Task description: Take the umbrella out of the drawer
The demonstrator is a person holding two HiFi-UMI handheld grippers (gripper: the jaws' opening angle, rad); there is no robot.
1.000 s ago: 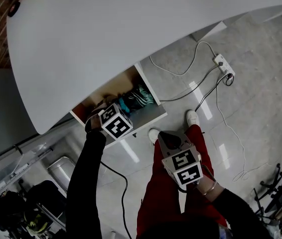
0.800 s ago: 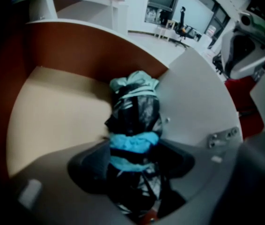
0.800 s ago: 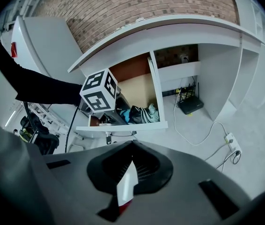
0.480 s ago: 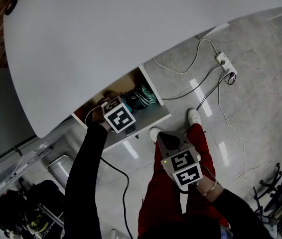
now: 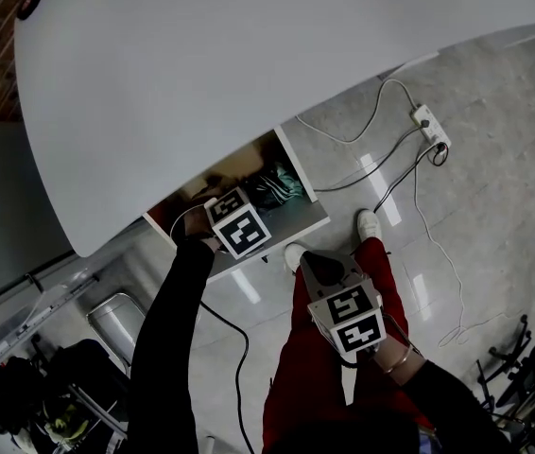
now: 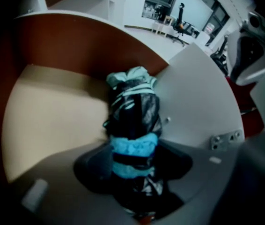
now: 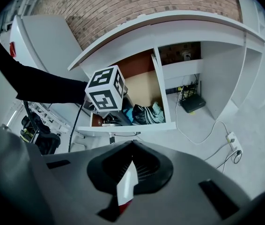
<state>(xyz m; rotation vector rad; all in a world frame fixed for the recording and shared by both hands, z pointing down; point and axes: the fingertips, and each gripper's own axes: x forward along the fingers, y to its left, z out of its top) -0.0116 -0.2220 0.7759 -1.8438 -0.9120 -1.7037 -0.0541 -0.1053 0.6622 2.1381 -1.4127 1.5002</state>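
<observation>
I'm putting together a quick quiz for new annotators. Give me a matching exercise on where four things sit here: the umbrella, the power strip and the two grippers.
Things:
1. umbrella
2. power strip
3. left gripper
4. right gripper

Places:
A. on the floor, with cables plugged in
B. over the red trouser leg
C. lying inside the open drawer
D. above the drawer, pointing down into it

Pairs: 1-C, 2-A, 3-D, 4-B.

The left gripper's jaws are closing, with the umbrella between them.

the open drawer point(image 6: 53, 111) holds a folded black-and-teal umbrella point(image 6: 133, 118) beside its white side wall.
</observation>
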